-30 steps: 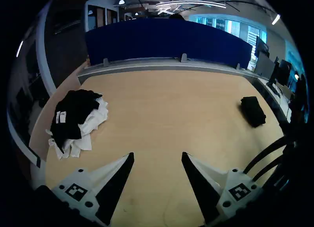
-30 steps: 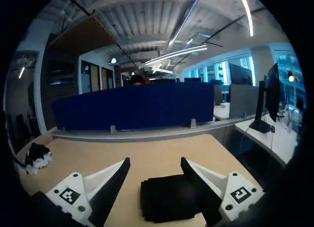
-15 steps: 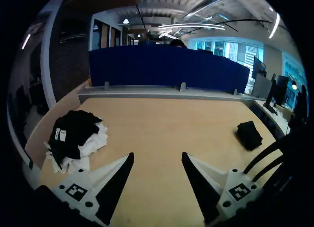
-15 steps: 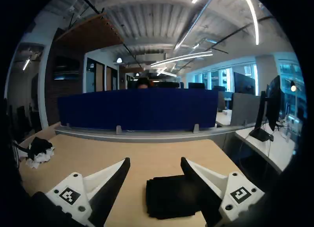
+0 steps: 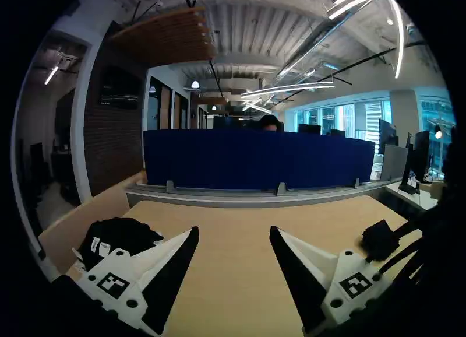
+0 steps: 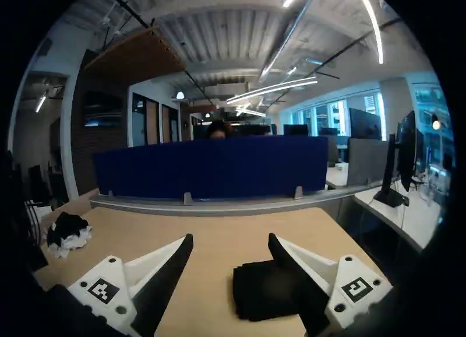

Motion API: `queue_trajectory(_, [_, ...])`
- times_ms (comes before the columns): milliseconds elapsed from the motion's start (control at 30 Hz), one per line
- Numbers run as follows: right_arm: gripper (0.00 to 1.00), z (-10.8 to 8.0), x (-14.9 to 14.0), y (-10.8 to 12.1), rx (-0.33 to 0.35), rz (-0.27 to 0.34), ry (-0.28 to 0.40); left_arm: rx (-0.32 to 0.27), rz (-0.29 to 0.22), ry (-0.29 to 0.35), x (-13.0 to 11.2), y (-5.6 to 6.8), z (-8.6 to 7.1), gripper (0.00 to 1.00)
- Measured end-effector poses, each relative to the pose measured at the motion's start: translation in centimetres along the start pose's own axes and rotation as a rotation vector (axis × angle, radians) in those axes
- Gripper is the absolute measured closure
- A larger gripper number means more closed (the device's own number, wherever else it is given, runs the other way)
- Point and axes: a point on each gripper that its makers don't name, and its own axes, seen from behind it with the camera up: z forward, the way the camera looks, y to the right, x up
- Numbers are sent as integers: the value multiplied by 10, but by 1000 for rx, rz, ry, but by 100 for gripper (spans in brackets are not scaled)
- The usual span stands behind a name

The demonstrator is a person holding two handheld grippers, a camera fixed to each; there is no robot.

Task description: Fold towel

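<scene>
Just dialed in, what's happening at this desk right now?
A person is holding two grippers over a wooden desk, working through a towel-folding job. The left gripper and right gripper are both open and hold nothing. A folded black towel lies on the desk just ahead of the right gripper. A pile of black and white towels sits unfolded near the left one.

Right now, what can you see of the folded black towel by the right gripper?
The folded black towel is a neat rectangular stack of dark, soft-looking cloth, layered edges showing at its front. It lies flat on the light wooden table near its right edge, partly hidden behind one finger of the right gripper, whose jaws stand open, gripping nothing.
</scene>
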Motion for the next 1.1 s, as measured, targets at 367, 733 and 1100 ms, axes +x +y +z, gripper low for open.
queue_trajectory(367, [0,-8,14,-21,17,5,20,-11,41,43,6,0,4,10])
queue_trajectory(733, [0,-5,26,-40,36,-30,-6,8,117,89,-3,-8,16,10])
queue_trajectory(1100, [0,24,33,-45,6,-77,-24,39,99,151,-27,-26,20,10])
